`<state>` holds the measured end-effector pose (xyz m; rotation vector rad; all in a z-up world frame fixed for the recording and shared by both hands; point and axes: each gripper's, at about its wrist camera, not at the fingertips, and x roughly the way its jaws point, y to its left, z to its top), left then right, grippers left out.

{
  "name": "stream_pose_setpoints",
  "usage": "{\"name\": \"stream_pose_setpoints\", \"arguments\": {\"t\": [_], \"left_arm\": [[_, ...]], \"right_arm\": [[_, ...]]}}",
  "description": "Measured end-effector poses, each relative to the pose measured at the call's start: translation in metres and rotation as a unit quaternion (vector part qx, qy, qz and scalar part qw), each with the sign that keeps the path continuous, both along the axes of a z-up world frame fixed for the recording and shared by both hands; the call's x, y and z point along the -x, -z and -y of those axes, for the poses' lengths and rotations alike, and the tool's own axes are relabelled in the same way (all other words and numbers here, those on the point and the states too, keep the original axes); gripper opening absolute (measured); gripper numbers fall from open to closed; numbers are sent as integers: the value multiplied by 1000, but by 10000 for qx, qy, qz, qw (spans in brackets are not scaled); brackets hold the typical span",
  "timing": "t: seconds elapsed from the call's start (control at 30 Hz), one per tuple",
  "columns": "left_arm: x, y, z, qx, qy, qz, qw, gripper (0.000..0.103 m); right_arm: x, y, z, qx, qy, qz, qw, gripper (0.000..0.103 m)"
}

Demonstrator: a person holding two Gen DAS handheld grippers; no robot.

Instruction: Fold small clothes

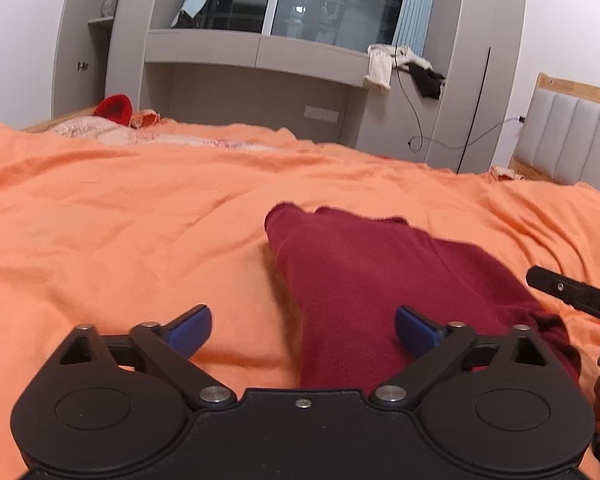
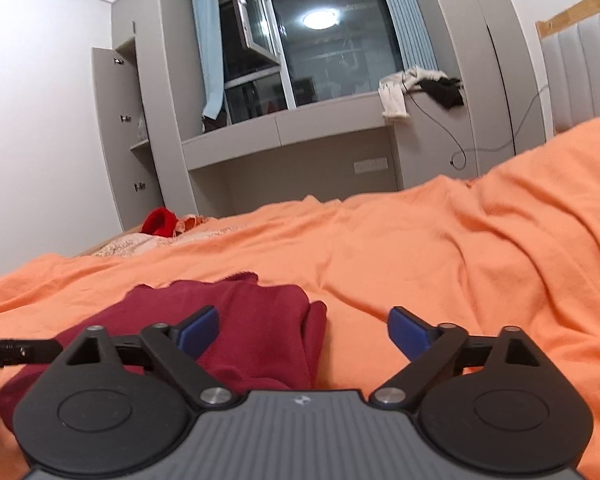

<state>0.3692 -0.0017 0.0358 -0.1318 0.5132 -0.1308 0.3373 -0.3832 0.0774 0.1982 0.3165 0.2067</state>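
One orange bed sheet covers the bed, a maroon garment lying folded on it toward its near edge. The left tongs and right tongs both gape wide, gripping nothing. A careless low pass could snag the loose cloth and undo the fold.

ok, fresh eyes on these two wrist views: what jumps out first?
The dark red garment lying loosely folded on the orange bedsheet, straight ahead of both grippers. The left gripper and right gripper both stand wide open with blue pads gripping nothing; the garment lies under them. Behind, a dark window reflects the ceiling light, with pale and black clothes heaped on the ledge.
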Motion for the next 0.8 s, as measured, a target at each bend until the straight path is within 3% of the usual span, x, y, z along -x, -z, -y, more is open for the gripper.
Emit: {"name": "stream_pose_setpoints", "arguments": {"t": [0.23,0.43,0.6,0.8], "left_arm": [[28,-22,7,-36,-9,411,9991,102],[76,-36,15,-109,92,960,9953,102],[129,-34,22,-274,81,1400,9897,102],[175,-21,19,-264,-41,1568,9873,102]], "right_arm": [[43,-19,-8,238,-156,472,9985,103],[90,-29,-19,502,-261,871,9946,103],[129,-32,-23,457,-250,1121,9923,103],[177,-29,-23,419,-138,1311,9904,103]]}}
